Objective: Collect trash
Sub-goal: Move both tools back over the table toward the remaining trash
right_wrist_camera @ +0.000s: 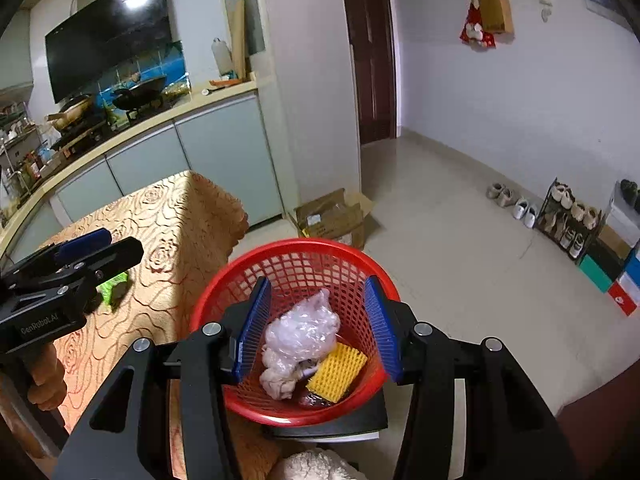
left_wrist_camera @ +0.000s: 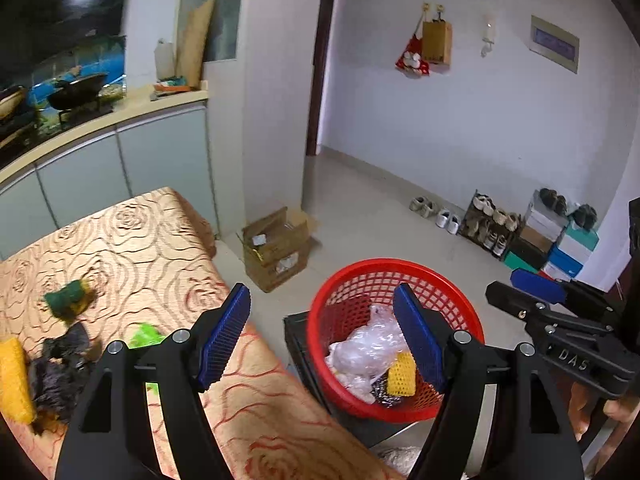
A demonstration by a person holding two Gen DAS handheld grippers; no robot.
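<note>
Both hand-held grippers hang empty over the round red plastic lattice basket, which sits on a dark stand just beside the counter with its orange rose-patterned cloth. The left hand-held gripper has its blue pads spread wide, nothing between them; the right hand-held gripper stands narrower, partly open, also holding nothing, framing the basket's contents from above.

Inside the basket already: a crumpled clear plastic bag and a yellow foam mesh sleeve.

The relation that matters now, I'd judge: the remaining trash lies at the left of the left wrist view, on the cloth, so the left hand is plainly the nearer one. There's a green-and-yellow crumpled wad, a dark crinkled wrapper heap, a yellow foam piece with its long axis running up and down the frame, and a bright green wrapper.

Hard to read: the green wrapper is partly masked by the left gripper's finger, the yellow piece is cut by the frame's dark edge, and what the dark heap is made of I cannot tell.
</note>
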